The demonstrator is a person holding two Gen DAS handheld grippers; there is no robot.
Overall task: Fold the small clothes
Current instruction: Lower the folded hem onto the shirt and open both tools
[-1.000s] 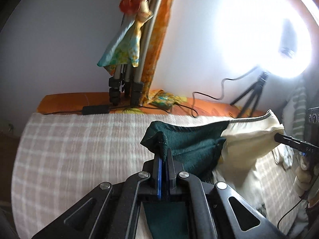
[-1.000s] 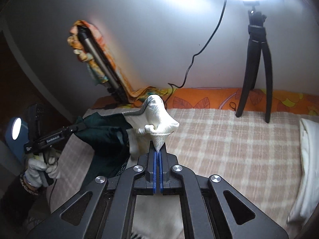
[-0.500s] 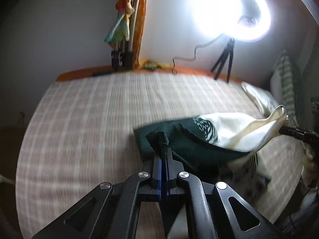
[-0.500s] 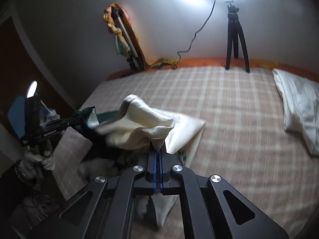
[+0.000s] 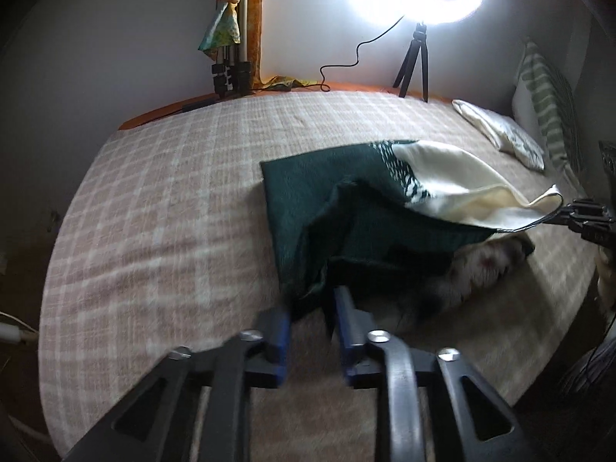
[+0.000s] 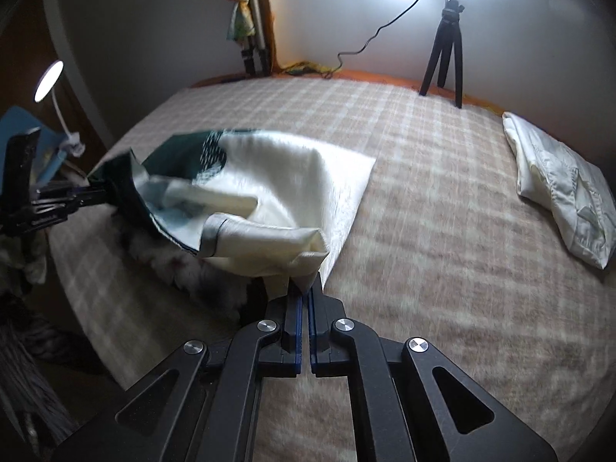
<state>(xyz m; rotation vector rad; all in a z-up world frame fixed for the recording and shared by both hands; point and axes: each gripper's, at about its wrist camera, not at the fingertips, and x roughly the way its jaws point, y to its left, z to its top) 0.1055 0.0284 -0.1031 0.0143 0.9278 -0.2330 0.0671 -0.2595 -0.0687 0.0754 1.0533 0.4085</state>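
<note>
A small garment, dark green (image 5: 308, 208) at one end and cream (image 6: 285, 177) at the other, lies partly spread on the checked bed cover (image 5: 161, 208). In the left wrist view my left gripper (image 5: 310, 310) is open, its jaws apart at the green edge, which hangs loose between them. In the right wrist view my right gripper (image 6: 304, 288) is shut on the cream corner and holds it a little above the bed. It also shows in the left wrist view (image 5: 577, 215), pinching the cream edge. Something furry (image 5: 477, 269) lies under the lifted garment.
A ring light on a black tripod (image 6: 442, 54) stands at the bed's far edge, with a folded tripod (image 5: 231, 57) draped in colourful cloth to its left. A cream pillow (image 6: 562, 184) lies at the right. A striped cushion (image 5: 546, 88) leans on the wall.
Both grippers have come down and back toward the near side, laying the garment out on the bed. My left gripper has opened and let go of the green edge. The right one stays shut.
</note>
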